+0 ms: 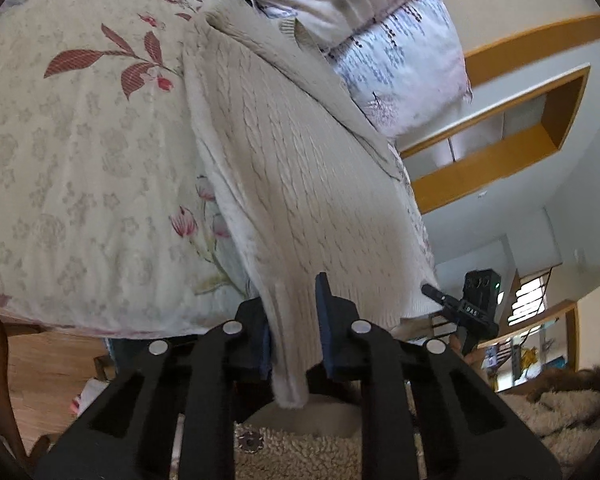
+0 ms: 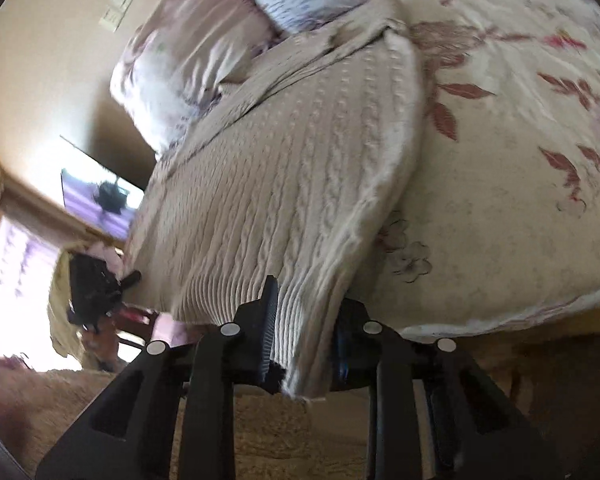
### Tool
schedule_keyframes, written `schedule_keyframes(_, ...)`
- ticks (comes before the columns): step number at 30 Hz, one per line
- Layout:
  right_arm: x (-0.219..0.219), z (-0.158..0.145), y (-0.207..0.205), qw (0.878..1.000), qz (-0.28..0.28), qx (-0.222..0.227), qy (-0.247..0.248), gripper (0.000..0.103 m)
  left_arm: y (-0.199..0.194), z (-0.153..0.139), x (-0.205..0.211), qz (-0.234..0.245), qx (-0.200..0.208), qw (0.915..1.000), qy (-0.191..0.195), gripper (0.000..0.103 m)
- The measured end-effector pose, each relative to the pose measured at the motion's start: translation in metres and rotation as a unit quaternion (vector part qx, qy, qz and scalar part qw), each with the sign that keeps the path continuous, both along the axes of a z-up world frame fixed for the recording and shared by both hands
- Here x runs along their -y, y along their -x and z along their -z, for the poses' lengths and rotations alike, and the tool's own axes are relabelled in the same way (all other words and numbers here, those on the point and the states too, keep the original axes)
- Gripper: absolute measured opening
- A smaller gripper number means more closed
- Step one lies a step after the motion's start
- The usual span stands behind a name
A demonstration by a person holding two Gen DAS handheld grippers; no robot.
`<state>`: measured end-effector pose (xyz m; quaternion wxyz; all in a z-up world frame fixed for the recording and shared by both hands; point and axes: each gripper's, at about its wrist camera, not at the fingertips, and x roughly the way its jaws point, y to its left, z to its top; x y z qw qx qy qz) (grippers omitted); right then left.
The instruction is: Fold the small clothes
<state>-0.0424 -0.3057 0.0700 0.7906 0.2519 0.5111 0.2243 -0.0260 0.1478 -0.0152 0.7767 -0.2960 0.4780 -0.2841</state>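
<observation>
So far my left tongs (image 1: 294, 344) and right tongs (image 2: 304, 344) were each clamped on a hem corner of the cable-knit sweater (image 1: 292, 168), which lay flat and unfolded on the bed (image 1: 80, 160).

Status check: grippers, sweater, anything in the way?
Left gripper and right gripper both shut on sweater hem. Sweater flat on floral bedspread. Nothing blocking.

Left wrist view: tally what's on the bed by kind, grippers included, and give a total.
Cream cable-knit sweater: 1
Patterned pillows: 2
Floral bedspread: 1
Grippers: 2, the left gripper and right gripper, each clamped on the sweater's ribbed hem
Total: 6
</observation>
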Motion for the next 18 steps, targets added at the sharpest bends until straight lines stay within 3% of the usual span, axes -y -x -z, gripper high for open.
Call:
schedule_keyframes(4,-0.008,-0.004,-0.001,0.999,-0.003,0.013,0.033,0.024,0.002,-0.006,0.009,0.016,0.014,0.9987,-0.046,0.007)
schedule_keyframes(6,-0.011,-0.007,0.001,0.998,-0.003,0.033,0.056,0.011,0.002,-0.011,0.011,0.017,0.028,0.998,-0.055,0.006)
schedule_keyframes(7,-0.012,-0.011,0.001,0.997,-0.002,0.046,0.058,0.01,0.0,-0.014,0.011,0.016,0.033,0.9979,-0.054,0.006)
schedule_keyframes(18,-0.005,-0.045,-0.003,0.978,0.071,0.166,0.108,0.008,-0.019,-0.04,-0.007,-0.034,0.082,0.9936,-0.07,0.006)
